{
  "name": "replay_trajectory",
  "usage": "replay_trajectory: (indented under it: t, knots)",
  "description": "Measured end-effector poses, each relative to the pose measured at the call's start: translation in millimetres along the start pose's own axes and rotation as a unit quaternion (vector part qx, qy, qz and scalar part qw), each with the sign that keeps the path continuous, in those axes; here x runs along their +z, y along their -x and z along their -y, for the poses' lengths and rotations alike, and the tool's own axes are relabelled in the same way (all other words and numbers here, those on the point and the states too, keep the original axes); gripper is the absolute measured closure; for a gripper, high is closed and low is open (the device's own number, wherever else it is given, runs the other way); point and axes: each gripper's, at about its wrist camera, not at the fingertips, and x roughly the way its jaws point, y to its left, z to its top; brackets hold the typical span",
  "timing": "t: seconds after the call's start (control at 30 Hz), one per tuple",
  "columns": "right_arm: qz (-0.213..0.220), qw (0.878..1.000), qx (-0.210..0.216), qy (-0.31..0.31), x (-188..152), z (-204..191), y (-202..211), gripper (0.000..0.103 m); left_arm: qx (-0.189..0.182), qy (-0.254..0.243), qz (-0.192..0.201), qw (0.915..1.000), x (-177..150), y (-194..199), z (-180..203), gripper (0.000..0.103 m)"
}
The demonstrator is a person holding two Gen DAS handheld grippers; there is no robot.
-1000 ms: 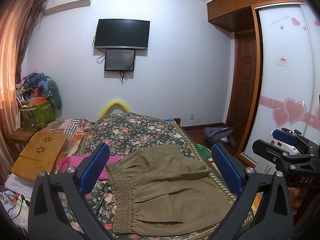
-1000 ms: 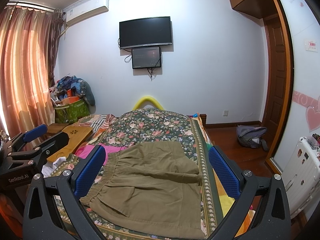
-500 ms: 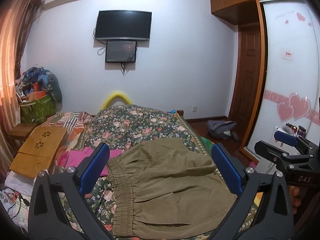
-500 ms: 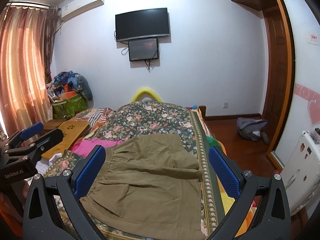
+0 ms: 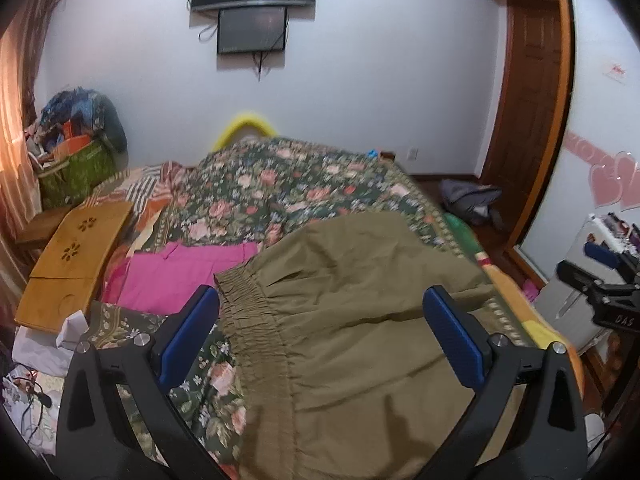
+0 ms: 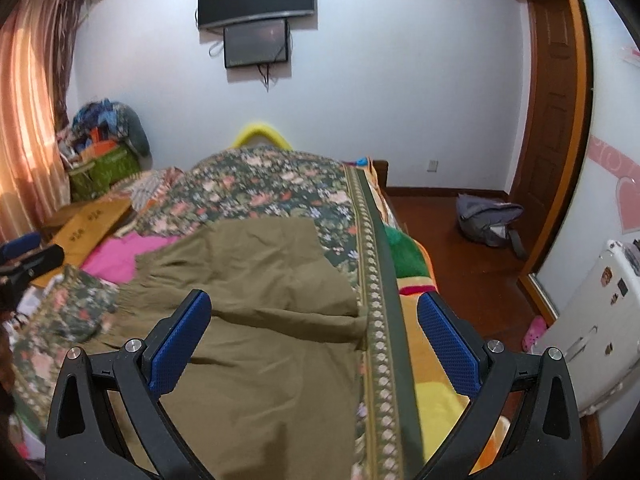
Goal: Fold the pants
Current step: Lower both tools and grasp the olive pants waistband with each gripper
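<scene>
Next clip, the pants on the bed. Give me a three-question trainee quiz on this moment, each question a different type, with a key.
1. True or false: the left tool is shut on the olive pants.
2. Multiple choice: what lies directly beside the elastic waistband, on the side away from the pants' legs?
A. a grey backpack
B. a pink garment
C. a green basket
3. Fill in: the pants lie on a ____-patterned bedspread.

Key
1. False: both the left and the right tool are open and hold nothing.
2. B
3. floral
</scene>
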Motion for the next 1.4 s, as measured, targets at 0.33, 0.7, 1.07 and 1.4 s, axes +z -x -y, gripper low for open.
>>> replay_trajectory:
  t: [0.33,0.7,1.07,1.4]
  knots:
    - [-0.031,0.999,0.015,0.019,34,24,-77,0.001,0.043,0.022,-0.061,0.997,16,-107,-64,0.0]
    - [-0.076,0.994,0.079,0.016,70,30,-175,0.001,0.056,0.028,-0.139,0.9883,10,-208,-122,0.016]
    - [-0.139,0.983,0.096,0.078,88,12,-265,0.012,0.014,0.046,-0.205,0.9776,-9,-266,-141,0.029]
    - [-0.216,0.965,0.124,0.08,81,-2,-329,0.027,-0.012,0.043,-0.206,0.9776,-13,-280,-137,0.035]
